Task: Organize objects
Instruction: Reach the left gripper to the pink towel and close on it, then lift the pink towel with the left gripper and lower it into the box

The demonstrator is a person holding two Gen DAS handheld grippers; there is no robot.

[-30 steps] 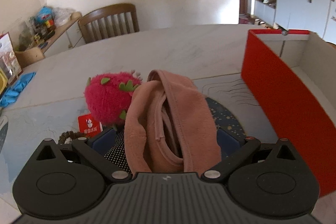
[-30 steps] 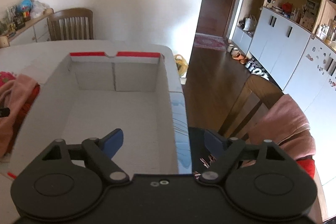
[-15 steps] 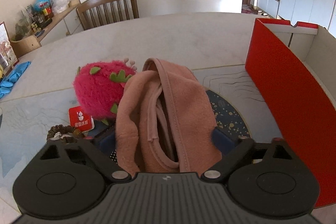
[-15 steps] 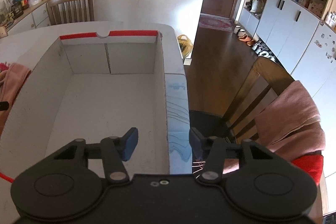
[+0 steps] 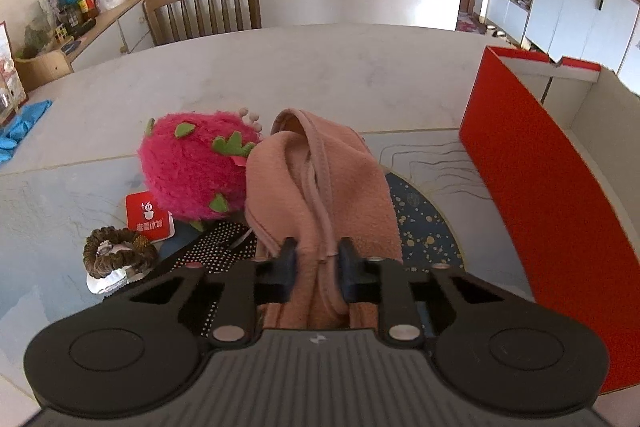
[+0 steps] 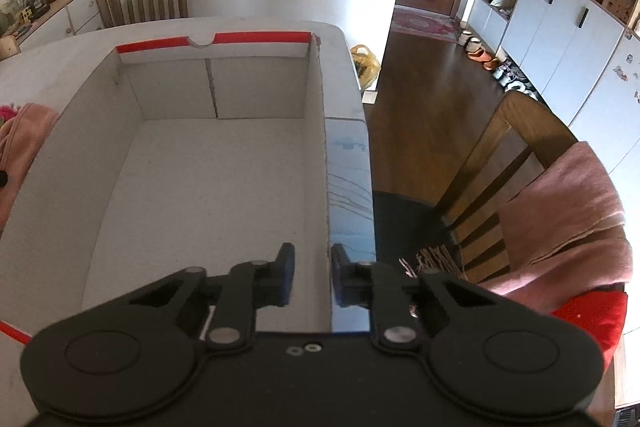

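Both tools have narrowed since the earlier frames. Left tool (image 5: 316, 259), wide apart a second ago, is closing on the pink cloth (image 5: 320, 179); a fold of fabric sits between the fingers at lower centre of the left view, pads pressing it. Right tool (image 6: 312, 267) is also closing, astride the right-hand wall of the box (image 6: 320, 131); contact with the cardboard cannot be confirmed, as a slim gap shows beside each pad.

Judgement: cloth pickup is beginning while the box is being steadied. Box interior is bare, so no item is stowed yet.

Cloth lies on the surface (image 5: 280, 67) at frame centre, touching the pink plush fruit (image 5: 192, 167) on its left. Box stands at the right edge of the left view, apart from the cloth.

Writing: red sachet (image 5: 149, 217) at lower left carries a white figure logo and Chinese characters, too small to read.
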